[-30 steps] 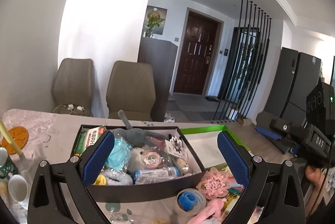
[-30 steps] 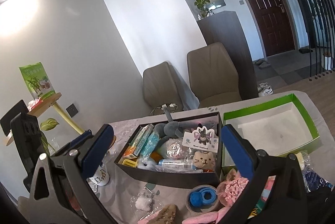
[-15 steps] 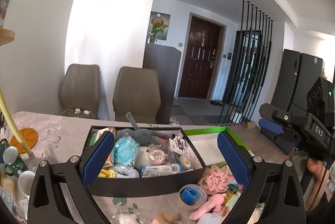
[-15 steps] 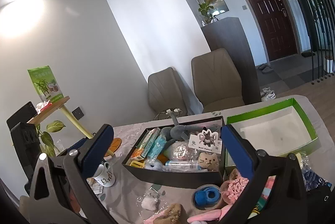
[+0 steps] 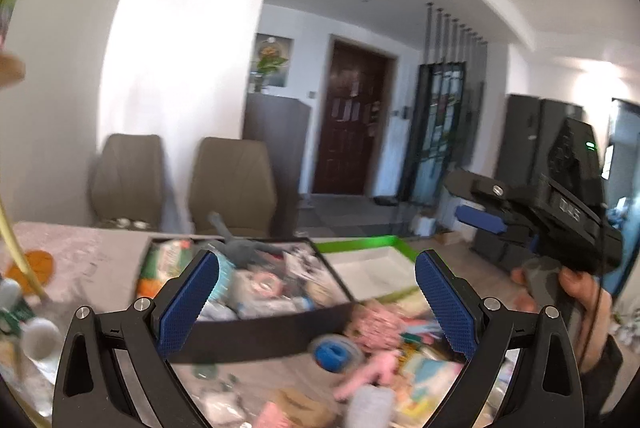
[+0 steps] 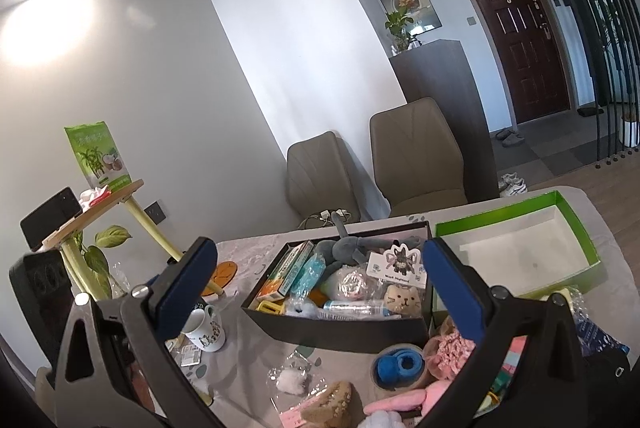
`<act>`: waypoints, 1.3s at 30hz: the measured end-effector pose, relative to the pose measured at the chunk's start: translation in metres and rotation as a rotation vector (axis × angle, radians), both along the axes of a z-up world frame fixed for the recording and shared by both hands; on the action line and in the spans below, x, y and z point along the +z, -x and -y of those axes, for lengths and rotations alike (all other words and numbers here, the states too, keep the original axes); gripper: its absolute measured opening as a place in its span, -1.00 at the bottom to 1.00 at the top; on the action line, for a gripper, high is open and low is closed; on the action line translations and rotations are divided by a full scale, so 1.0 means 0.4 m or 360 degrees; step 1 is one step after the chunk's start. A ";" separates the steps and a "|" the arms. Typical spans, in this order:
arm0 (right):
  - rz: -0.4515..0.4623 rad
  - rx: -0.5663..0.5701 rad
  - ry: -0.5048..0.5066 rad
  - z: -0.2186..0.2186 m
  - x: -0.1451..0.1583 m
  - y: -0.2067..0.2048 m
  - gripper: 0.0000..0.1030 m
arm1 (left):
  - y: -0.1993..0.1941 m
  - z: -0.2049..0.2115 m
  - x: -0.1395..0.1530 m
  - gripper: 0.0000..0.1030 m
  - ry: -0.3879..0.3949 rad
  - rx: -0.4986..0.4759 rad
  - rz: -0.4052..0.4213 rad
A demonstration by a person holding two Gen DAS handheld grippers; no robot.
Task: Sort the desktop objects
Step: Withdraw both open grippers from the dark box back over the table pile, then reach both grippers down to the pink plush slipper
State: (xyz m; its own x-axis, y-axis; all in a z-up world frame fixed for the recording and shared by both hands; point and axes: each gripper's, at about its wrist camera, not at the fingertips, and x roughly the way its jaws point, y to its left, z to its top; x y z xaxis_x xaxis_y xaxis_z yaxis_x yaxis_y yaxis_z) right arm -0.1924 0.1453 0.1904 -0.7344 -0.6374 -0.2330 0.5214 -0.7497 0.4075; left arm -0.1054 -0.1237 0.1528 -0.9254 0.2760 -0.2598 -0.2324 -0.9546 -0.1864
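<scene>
Grey patterned cloth covers the tabletop [image 6: 256,356], strewn nearest with loose small things: a pink plush [image 6: 400,402], a blue roll [image 6: 400,364] and a clear packet [image 6: 290,380]. Both tools hover above them, carrying nothing. The left hand-held gripper [image 5: 316,308] and the right hand-held gripper [image 6: 320,304] each stand with jaws spread wide. Just beyond lies a black box [image 6: 340,332], already crowded with toys. Beside it sits a green-rimmed tray [image 6: 576,224], bare inside. A sound next move, I judge, is to pick one loose piece, lower squarely over it, and close gently. The left view is smeared by motion, so its items blur. Things along the bottom edge are cut off.
</scene>
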 end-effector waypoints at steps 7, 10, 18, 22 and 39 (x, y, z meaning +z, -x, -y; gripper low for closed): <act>0.0069 0.0013 0.0002 -0.057 -0.132 -0.109 1.00 | -0.059 0.017 -0.074 0.92 -0.0109 -0.0057 0.0114; 0.0095 0.0012 0.0072 -0.086 -0.140 -0.119 1.00 | -0.080 0.012 -0.096 0.92 -0.0117 -0.0053 0.0153; 0.0111 0.0062 0.0023 -0.108 -0.183 -0.173 1.00 | -0.139 -0.005 -0.172 0.92 -0.0118 -0.0027 0.0266; 0.0105 0.0067 -0.0011 -0.132 -0.203 -0.202 1.00 | -0.154 -0.029 -0.197 0.92 -0.0088 -0.0061 0.0321; 0.0114 0.0179 -0.0227 -0.175 -0.274 -0.289 0.22 | -0.155 -0.110 -0.290 0.03 0.0013 -0.0076 0.0528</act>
